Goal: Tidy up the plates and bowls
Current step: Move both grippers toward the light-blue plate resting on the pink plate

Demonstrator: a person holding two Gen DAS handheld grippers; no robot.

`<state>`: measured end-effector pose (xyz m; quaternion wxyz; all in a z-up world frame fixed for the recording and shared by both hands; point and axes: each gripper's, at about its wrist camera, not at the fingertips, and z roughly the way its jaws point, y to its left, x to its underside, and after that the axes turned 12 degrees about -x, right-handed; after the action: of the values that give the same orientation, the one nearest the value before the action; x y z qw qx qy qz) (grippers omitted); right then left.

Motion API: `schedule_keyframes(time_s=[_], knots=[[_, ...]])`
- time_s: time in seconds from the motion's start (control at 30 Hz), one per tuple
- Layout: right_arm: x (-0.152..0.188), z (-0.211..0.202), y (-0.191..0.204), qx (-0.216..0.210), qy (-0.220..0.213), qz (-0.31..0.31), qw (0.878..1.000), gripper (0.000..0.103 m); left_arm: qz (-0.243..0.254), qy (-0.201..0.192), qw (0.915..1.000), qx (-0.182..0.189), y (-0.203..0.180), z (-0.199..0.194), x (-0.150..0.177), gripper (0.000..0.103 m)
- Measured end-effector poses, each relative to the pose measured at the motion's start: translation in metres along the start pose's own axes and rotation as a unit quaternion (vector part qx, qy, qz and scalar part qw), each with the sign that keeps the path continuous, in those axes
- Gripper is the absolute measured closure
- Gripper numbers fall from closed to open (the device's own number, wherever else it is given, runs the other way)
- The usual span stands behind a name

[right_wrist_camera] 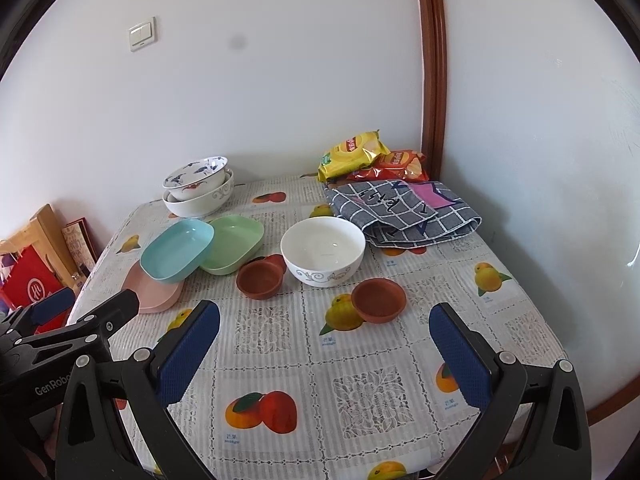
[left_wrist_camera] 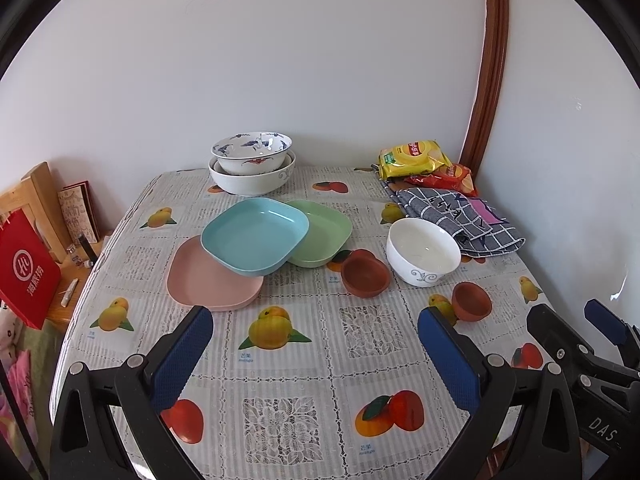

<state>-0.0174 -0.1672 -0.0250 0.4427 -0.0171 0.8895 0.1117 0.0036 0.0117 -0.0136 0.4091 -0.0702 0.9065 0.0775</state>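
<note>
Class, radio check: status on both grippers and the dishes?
Left gripper open, right gripper open, both empty. Square blue plastic plate tilted across pink and green plates. Nothing blocking.

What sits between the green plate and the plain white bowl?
A small brown clay bowl sits between the green plate and white bowl, clearest in the right wrist view.
</note>
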Motion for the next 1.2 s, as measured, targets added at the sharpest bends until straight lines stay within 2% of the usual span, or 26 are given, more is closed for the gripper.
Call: schedule_keyframes(time_s=[0.1, 0.47, 0.6, 0.83, 1.1, 1.2], knots=[[-0.002, 0.010, 0.004, 0.007, 0.002, -0.004, 1.000, 0.000, -0.002, 0.007, 0.9999, -0.010, 0.005, 0.012, 0.000, 0.000], [-0.013, 0.050, 0.020, 0.007, 0.016, -0.007, 1.000, 0.000, -0.020, 0.048, 0.9986, -0.009, 0.031, 0.063, -0.008, 0.000], [-0.020, 0.066, 0.025, 0.007, 0.029, -0.012, 0.999, 0.000, -0.033, 0.043, 0.9979, -0.036, 0.039, 0.073, -0.016, 0.000], [-0.034, 0.093, 0.033, 0.005, 0.041, -0.006, 0.999, 0.000, -0.031, 0.052, 0.9979, -0.022, 0.052, 0.096, -0.031, 0.000], [-0.046, 0.128, 0.048, -0.016, 0.059, -0.027, 0.998, 0.000, -0.052, 0.073, 0.9953, -0.037, 0.070, 0.129, -0.042, 0.003], [-0.048, 0.142, 0.052, -0.027, 0.070, -0.031, 0.997, 0.004, -0.055, 0.076, 0.9947, -0.042, 0.074, 0.137, -0.047, 0.004]])
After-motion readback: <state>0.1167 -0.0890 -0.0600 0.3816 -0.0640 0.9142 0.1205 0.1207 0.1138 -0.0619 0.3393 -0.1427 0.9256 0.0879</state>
